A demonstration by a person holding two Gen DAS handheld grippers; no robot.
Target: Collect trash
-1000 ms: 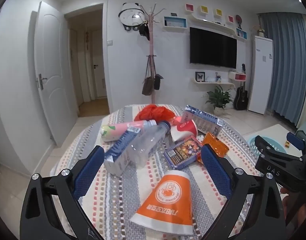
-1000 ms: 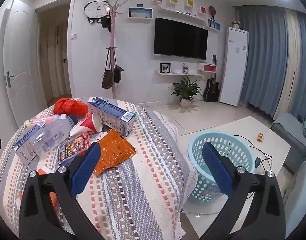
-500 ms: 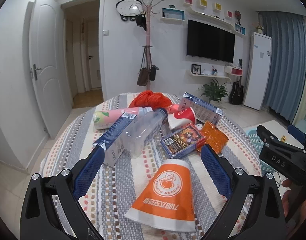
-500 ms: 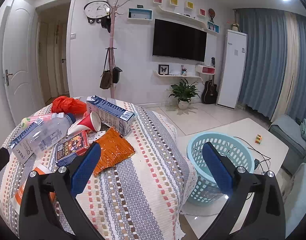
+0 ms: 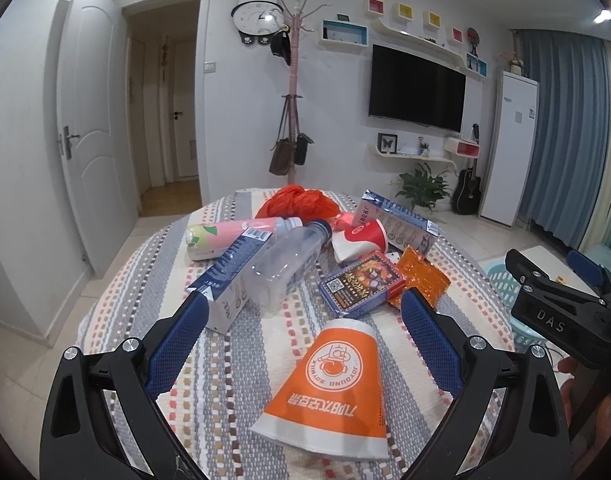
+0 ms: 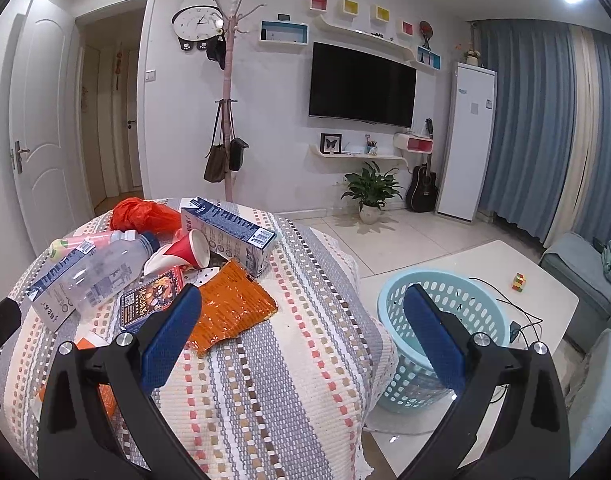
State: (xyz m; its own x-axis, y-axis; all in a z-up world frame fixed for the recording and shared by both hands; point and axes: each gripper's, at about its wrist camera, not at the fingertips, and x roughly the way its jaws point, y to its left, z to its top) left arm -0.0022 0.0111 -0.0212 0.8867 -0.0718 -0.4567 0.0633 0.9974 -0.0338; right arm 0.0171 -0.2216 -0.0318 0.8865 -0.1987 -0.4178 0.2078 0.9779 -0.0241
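With both the left gripper [image 5: 301,334] and right gripper [image 6: 301,338] spread and empty, the flattened orange paper cup [image 5: 331,388] on the worktop [image 6: 273,380] may skid away from closing fingers, well short of the blue basket [image 6: 445,336].

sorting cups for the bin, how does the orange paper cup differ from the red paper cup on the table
The orange paper cup lies alone, nearest the left gripper, its mouth toward that camera; the red paper cup sits farther back among the pile, against the blue carton. The orange one carries a round white logo and a white rim band; the red one's white inside shows in the right wrist view. Both lie on their sides on the striped tablecloth.
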